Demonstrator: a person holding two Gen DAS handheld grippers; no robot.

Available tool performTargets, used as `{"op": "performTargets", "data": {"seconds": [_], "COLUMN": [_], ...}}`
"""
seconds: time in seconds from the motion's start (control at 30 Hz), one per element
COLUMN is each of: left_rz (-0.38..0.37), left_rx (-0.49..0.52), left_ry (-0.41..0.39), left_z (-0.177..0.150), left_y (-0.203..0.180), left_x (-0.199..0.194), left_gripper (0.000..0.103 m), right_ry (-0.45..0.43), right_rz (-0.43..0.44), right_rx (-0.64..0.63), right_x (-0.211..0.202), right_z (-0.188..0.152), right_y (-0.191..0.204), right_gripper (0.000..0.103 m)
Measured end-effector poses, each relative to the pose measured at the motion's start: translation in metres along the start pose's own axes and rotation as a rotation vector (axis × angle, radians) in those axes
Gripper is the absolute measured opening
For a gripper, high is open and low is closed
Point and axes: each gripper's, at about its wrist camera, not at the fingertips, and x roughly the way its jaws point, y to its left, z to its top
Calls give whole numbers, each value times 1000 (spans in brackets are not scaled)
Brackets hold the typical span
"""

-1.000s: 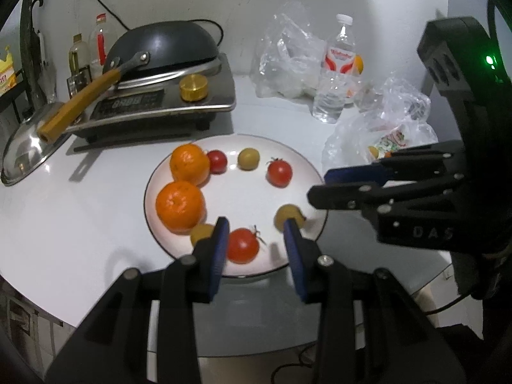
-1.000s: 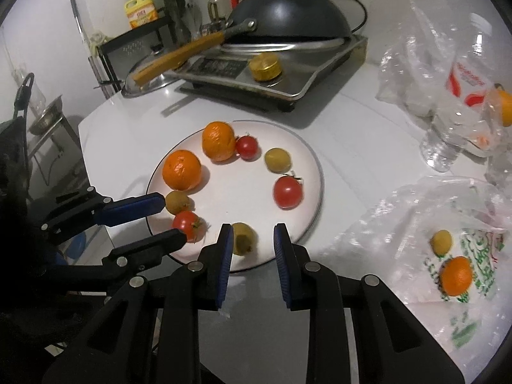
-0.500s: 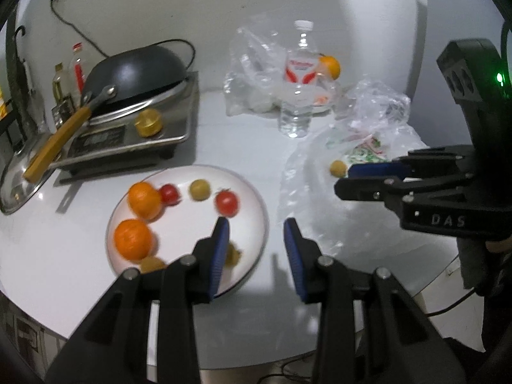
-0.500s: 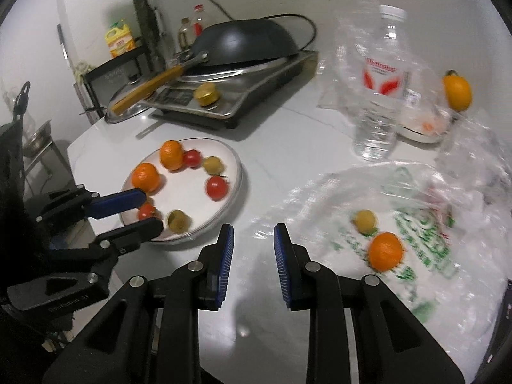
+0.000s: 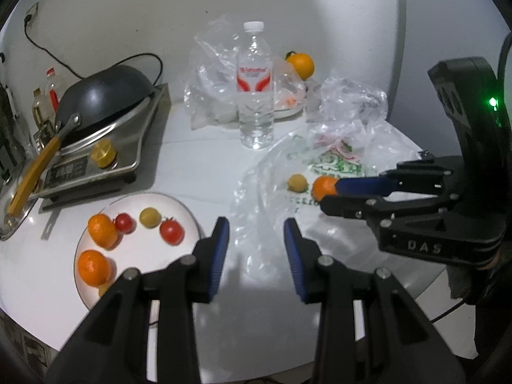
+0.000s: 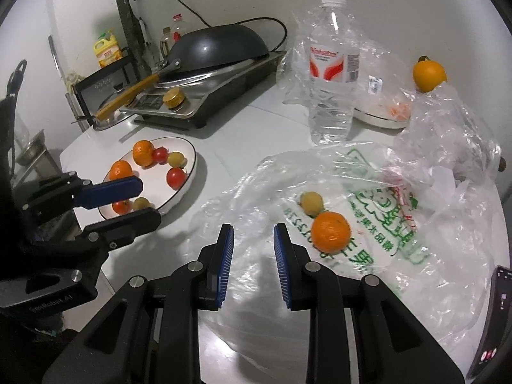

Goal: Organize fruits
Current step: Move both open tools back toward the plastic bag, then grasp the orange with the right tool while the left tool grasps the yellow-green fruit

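A white plate [image 5: 134, 252] [image 6: 192, 163] holds several fruits: oranges, red tomatoes and small yellow-green fruits. On a flat clear plastic bag [image 6: 377, 211] lie an orange [image 6: 331, 232] [image 5: 323, 187] and a small yellow fruit [image 6: 312, 202] [image 5: 297, 182]. My left gripper [image 5: 256, 228] is open and empty over the bag's left edge, right of the plate; it also shows in the right wrist view [image 6: 145, 200]. My right gripper [image 6: 252, 235] is open and empty, just left of the bag's orange; in the left wrist view [image 5: 328, 193] its tips are at that orange.
A water bottle [image 5: 255, 86] stands behind the bag amid crumpled plastic. Another orange [image 5: 300, 65] sits on a bowl at the back. A cooker with a dark wok [image 5: 105, 96] is at back left. A phone [image 6: 492, 320] lies at the right edge.
Both grippers have swung right, away from the plate and over to the plastic bag. The right gripper has come close to the bag's orange. Both stay open.
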Motion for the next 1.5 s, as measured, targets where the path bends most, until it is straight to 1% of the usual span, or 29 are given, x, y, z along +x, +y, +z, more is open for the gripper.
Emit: {"op": "performTargets", "data": {"seconds": [0.27,0.33,0.37,0.4,0.47,0.63,0.73,0.93,1.0,1.23,1.33,1.37,1.4,1.5], "left_rz": [-7,-12,-14,-15,-21,-28,-30,-38,-35,-25,-17,-14,-13,-8], "left_rx": [12,17,18,17,9,-1,-5,-18,-10,15,32,38,48,78], "left_ry": [-13,-22,-26,-28,-32,-17,-3,12,14,27,37,38,37,37], "left_z": [11,14,15,16,18,20,20,22,23,27,28,28,29,33], "left_y": [-13,-15,-16,-17,-17,-17,-16,-15,-17,-20,-23,-24,-26,-33], "left_x": [6,6,7,8,11,24,33,48,51,60,64,65,65,67], "left_gripper": [37,38,41,48,51,51,51,51,51,51,51,51,51,51], "right_ry": [-17,-18,-17,-15,-7,38,64,103,103,124,151,156,157,146], "right_rz": [-26,-33,-35,-37,-42,-60,-66,-52,-46,-24,-20,-17,-13,3], "right_rx": [3,8,12,16,18,29,32,25,30,38,38,34,33,29], "right_x": [-10,-9,-8,-7,-3,15,26,40,43,57,64,66,66,63], "right_z": [3,3,3,3,3,1,0,-1,0,-1,-2,-3,-3,-5], "right_y": [-20,-25,-28,-32,-37,-52,-60,-66,-68,-69,-70,-71,-71,-73], "right_gripper": [28,32,38,38,39,39,45,47,52,52,51,44,42,41]}}
